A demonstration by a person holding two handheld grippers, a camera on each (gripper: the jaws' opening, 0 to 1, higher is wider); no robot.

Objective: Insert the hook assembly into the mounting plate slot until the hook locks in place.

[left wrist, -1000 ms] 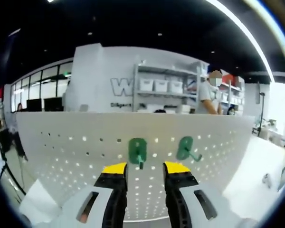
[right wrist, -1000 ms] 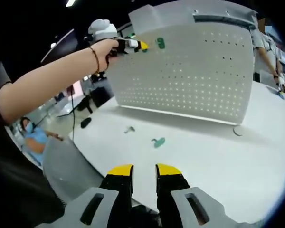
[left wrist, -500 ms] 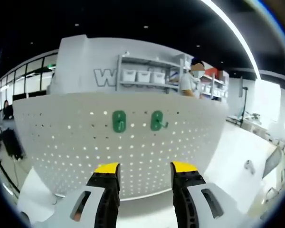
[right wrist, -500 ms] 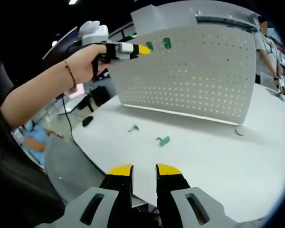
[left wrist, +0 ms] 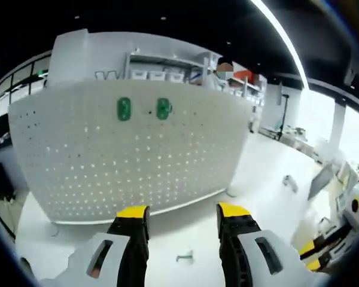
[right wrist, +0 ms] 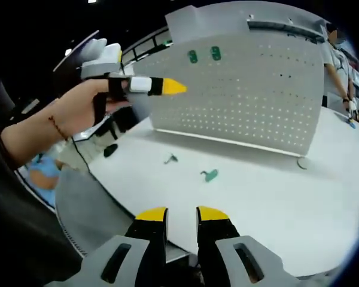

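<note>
The left gripper point(left wrist: 181, 210) has its yellow-tipped jaws spread with nothing between them, held in the air short of the pegboard point(left wrist: 185, 149). The right gripper point(right wrist: 181, 213) is low over the near edge of the white table point(right wrist: 275, 203), its jaws parted only narrowly and likewise empty.

Outward from the left gripper, two green hooks point(left wrist: 124, 109) point(left wrist: 163, 109) sit side by side on the board's top rows, above and to the left of the jaws. Their plates stand upright, long axis vertical; the right-hand one seems to have its prong pointing out from the board, though it is too small to be sure.

On the table lie a loose green hook point(right wrist: 210, 175) and, to its left, a small grey part point(right wrist: 171, 158), well apart from each other. The green hook lies flat, ahead of the right gripper and slightly to its right, long axis roughly slanting across the view; which end is the prong I cannot tell. The right gripper is probably nearer to it, since it sits low over the table while the left is raised.
</note>
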